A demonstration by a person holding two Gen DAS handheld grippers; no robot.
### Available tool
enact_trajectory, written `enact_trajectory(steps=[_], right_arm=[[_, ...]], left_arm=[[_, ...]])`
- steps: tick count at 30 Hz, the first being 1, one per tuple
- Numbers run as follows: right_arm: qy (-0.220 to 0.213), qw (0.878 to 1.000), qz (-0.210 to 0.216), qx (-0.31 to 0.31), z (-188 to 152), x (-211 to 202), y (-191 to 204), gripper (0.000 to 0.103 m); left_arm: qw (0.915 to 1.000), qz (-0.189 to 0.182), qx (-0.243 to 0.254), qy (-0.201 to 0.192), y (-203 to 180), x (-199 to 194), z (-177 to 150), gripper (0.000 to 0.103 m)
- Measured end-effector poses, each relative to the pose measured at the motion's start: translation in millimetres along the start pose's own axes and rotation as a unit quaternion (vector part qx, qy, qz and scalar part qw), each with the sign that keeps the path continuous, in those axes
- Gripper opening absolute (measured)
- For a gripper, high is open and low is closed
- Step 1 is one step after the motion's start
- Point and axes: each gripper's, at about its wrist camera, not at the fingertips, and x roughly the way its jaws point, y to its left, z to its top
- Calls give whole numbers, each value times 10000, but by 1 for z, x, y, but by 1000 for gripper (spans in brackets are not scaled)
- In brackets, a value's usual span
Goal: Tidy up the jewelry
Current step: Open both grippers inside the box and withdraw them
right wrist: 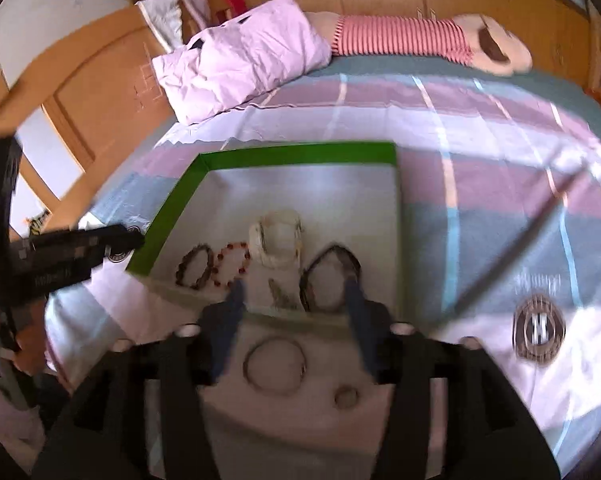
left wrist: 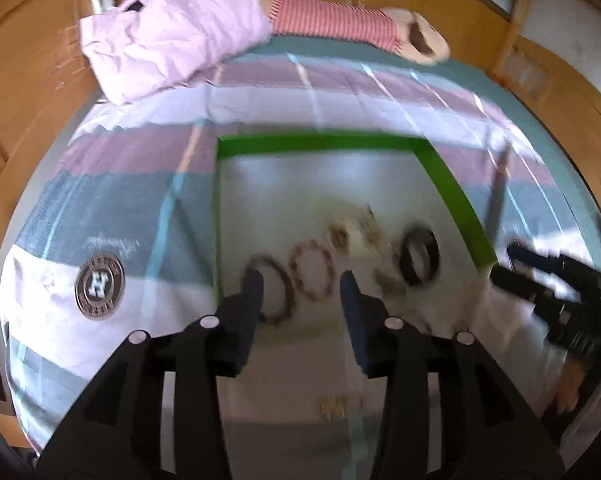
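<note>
A green-rimmed box (right wrist: 296, 151) with a pale floor lies on the bed. In it lie a dark bead bracelet (right wrist: 195, 266), a red bead bracelet (right wrist: 232, 265), a white bracelet pile (right wrist: 277, 240), a small trinket (right wrist: 280, 296) and a dark bangle (right wrist: 330, 278). A thin metal bangle (right wrist: 275, 369) and a small ring (right wrist: 346, 397) lie nearer, outside the box. My right gripper (right wrist: 296, 286) is open and empty above the box's near edge. My left gripper (left wrist: 300, 280) is open and empty over the bead bracelets (left wrist: 312, 270), with the box rim (left wrist: 320, 143) beyond.
The striped bedsheet (right wrist: 480, 208) has a round logo (right wrist: 538, 330). A pink folded pillow (right wrist: 240, 60) and a striped plush toy (right wrist: 404, 36) lie at the headboard. Wooden bed frame (right wrist: 100, 92) surrounds the bed. A thin dark rod (right wrist: 512, 240) crosses on the right.
</note>
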Motion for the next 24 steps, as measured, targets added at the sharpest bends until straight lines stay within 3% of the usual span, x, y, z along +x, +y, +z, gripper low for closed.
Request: enact_trajectory(steps=[3, 6, 9, 14, 20, 24], right_arm=[[271, 9994, -212, -14, -21, 11, -5, 70], [454, 9969, -518, -370, -28, 29, 8, 70], [543, 9956, -427, -631, -34, 38, 21, 70], [665, 9928, -592, -807, -41, 49, 26, 70], [752, 9941, -542, -569, -40, 55, 19, 70], [752, 9941, -526, -579, -42, 57, 20, 70]], left_arm=[[9994, -134, 170, 277, -8, 6, -24, 45], [9962, -251, 222, 800, -16, 25, -48, 46], [9908, -250, 342, 1288, -24, 47, -63, 46], [9840, -340, 209, 1735, -17, 62, -70, 46], [9814, 60, -79, 1920, 3, 74, -74, 48], [9872, 361, -386, 1502, 20, 62, -65, 46]])
